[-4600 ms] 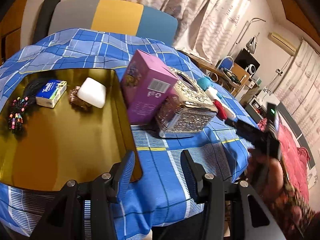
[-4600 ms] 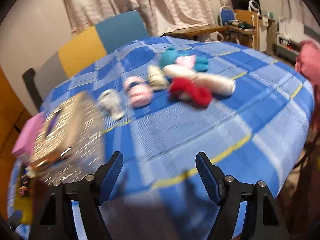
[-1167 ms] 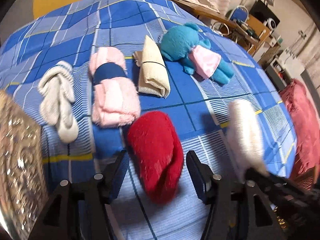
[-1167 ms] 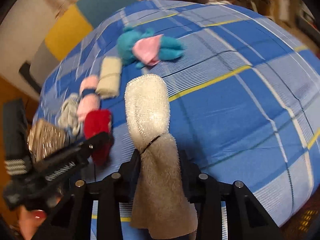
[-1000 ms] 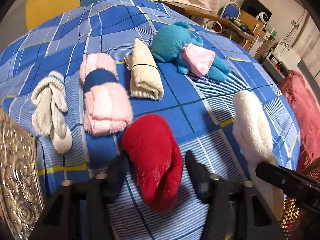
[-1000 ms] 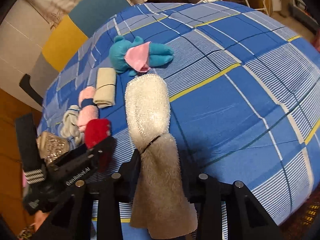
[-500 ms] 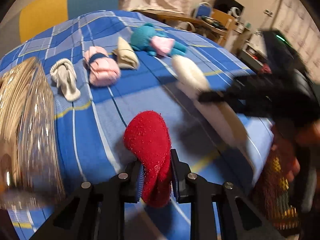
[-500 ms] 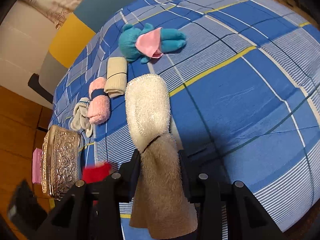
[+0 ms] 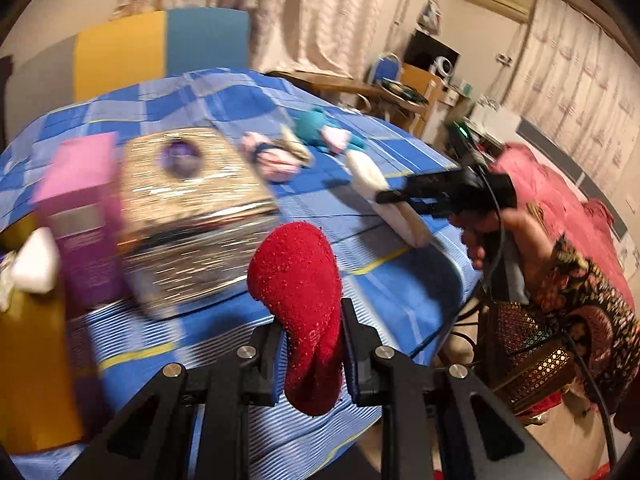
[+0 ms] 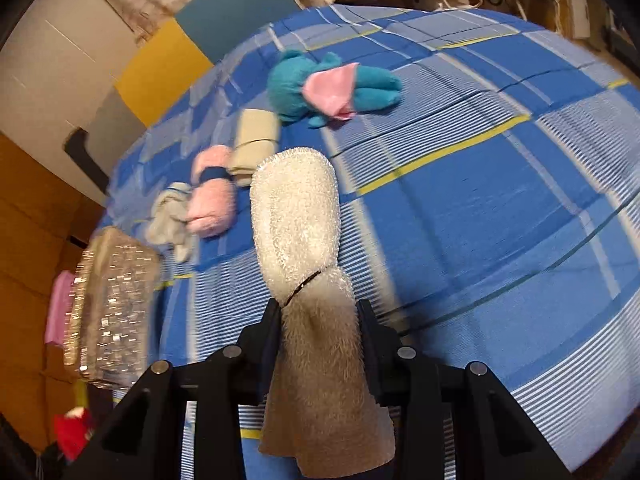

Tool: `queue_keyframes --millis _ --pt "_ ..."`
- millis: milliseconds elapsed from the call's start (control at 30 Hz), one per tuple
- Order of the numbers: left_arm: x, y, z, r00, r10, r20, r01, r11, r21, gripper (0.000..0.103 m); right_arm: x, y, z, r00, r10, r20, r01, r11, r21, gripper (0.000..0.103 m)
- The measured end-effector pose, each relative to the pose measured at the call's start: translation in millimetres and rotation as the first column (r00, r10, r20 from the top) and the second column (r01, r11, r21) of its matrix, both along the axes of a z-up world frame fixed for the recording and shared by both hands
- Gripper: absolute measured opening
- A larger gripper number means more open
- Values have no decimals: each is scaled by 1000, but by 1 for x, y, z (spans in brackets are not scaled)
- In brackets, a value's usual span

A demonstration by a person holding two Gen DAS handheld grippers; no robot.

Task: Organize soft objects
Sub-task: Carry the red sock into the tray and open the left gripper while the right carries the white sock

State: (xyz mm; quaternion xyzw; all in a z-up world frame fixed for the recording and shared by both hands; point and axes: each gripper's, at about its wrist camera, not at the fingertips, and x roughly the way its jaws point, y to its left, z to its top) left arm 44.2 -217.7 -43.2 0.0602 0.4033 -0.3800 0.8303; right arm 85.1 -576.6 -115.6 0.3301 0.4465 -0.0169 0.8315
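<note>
Checked tablecloth (image 10: 500, 200) | left claw (image 9: 308, 344) grips fuzzy red sock (image 9: 300, 280) | right claw (image 10: 318, 320) grips cream terry roll (image 10: 296, 208)

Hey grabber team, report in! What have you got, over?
Left gripper shut on red sock. Right gripper shut on white towel roll. Both lifted off the blue tablecloth. Silver box sits ahead of left.
</note>
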Motion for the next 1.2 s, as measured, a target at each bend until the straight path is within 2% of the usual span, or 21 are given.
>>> queue_keyframes --millis 167,233,433,533,600,833,933,1000,1067,1100,1200 --pt "24 67 6 988 147 -42 -149 988 -50 22 -17 12 3 998 -49 33 46 995 87 37" --pt "37 93 7 979 201 -41 -204 977 -62 22 -23 19 10 998 -52 45 48 996 80 36" --pt "75 158 5 943 333 -22 -334 942 -31 22 -41 35 30 994 -76 84 69 994 80 35" --pt "97 190 -2 924 375 -74 -378 926 -24 22 -50 46 44 991 -85 107 73 991 115 34" --pt "109 212 -9 902 418 -108 -422 906 -14 22 -56 54 52 988 -83 129 64 987 147 34" --pt "152 262 -47 829 524 -194 -519 851 79 22 -68 112 101 972 7 235 -46 986 163 34" --pt "166 271 -58 811 552 -194 -539 834 122 22 -70 137 120 958 43 284 -97 979 178 34" --pt "173 276 -63 812 542 -215 -527 840 126 22 -70 155 132 947 76 311 -137 974 179 34" --pt "178 279 -65 807 550 -217 -534 835 130 28 -70 173 140 938 108 328 -174 968 180 34" --pt "180 280 -65 803 557 -211 -540 830 140 33 -69 180 143 934 125 334 -193 965 178 34" --pt "177 288 -62 788 587 -185 -569 809 147 40 -64 214 150 917 199 345 -269 948 168 34"
